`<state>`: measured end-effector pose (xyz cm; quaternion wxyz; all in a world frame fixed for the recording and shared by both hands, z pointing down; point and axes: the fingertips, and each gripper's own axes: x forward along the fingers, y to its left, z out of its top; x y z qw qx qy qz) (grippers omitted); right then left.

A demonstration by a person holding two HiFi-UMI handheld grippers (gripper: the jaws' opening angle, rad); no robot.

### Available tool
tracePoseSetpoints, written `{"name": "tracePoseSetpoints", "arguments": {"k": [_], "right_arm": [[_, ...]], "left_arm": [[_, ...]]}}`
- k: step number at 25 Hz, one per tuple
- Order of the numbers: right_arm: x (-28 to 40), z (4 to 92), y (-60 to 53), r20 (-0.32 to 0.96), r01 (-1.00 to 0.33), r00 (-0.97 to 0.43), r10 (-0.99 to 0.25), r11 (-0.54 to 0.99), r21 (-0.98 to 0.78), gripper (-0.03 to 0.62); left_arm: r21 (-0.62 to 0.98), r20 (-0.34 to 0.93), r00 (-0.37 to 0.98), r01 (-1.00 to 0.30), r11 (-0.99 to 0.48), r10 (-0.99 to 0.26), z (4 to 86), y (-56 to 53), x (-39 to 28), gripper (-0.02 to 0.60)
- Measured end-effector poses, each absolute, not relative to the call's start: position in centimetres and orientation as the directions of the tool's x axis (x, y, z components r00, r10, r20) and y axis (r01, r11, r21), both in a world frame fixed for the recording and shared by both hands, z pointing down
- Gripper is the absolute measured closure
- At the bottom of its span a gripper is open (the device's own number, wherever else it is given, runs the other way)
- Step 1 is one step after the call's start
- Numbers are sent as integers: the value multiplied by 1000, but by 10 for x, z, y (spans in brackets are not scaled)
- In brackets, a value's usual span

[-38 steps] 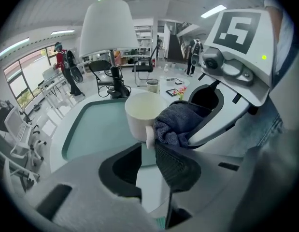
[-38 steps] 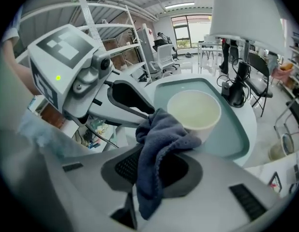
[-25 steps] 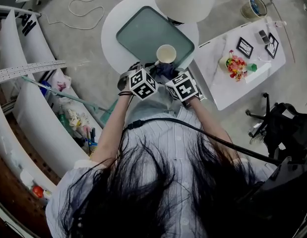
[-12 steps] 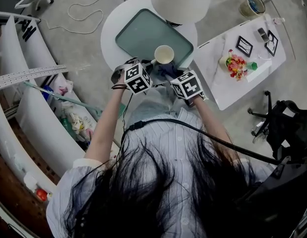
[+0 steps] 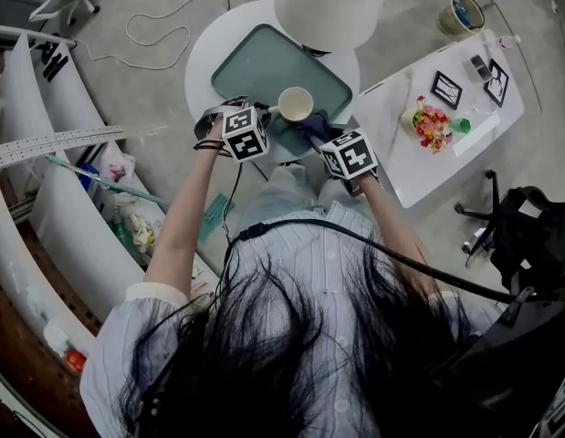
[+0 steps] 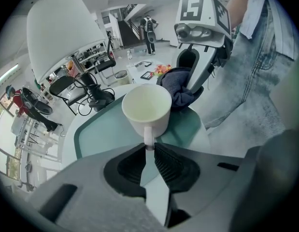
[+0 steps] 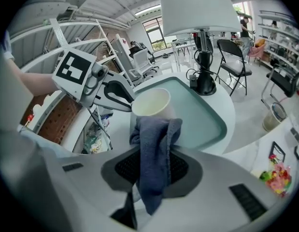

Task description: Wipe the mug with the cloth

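Both grippers have carried the cream ceramic mug [image 6: 147, 108] farther over the teal plastic tray [image 5: 255, 62]. Left gripper [image 6: 148, 148] clamps its handle; right gripper [image 7: 155, 151] pinches the dark blue cloth [image 7: 156, 129] against its wall. Hard wiping could twist the thin handle loose.

Your round white table [image 5: 200, 69] bears a teal rectangular tray [image 5: 259, 62]; a white-shaded lamp [image 5: 330, 5] stands at that tray's far edge.
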<state>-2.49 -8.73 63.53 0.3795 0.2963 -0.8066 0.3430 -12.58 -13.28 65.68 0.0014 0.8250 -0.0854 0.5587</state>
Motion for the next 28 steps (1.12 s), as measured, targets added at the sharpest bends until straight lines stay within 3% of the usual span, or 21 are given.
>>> {"name": "tracePoseSetpoints", "arguments": {"k": [11, 18, 22, 28], "right_arm": [[-21, 633, -88, 814, -744, -538, -220, 577, -337, 500], [-21, 635, -89, 807, -742, -550, -217, 571, -352, 500], [-22, 636, -89, 806, -741, -552, -212, 569, -358, 500], [-24, 637, -89, 805, -738, -556, -206, 568, -364, 500]], "left_arm": [[-36, 907, 386, -325, -945, -167, 649, -121, -135, 492], [-125, 844, 427, -430, -894, -324, 611, -115, -114, 479], [-144, 828, 455, -392, -909, -327, 602, -112, -81, 466], [-199, 879, 389, -223, -954, -275, 617, -108, -56, 466]]}}
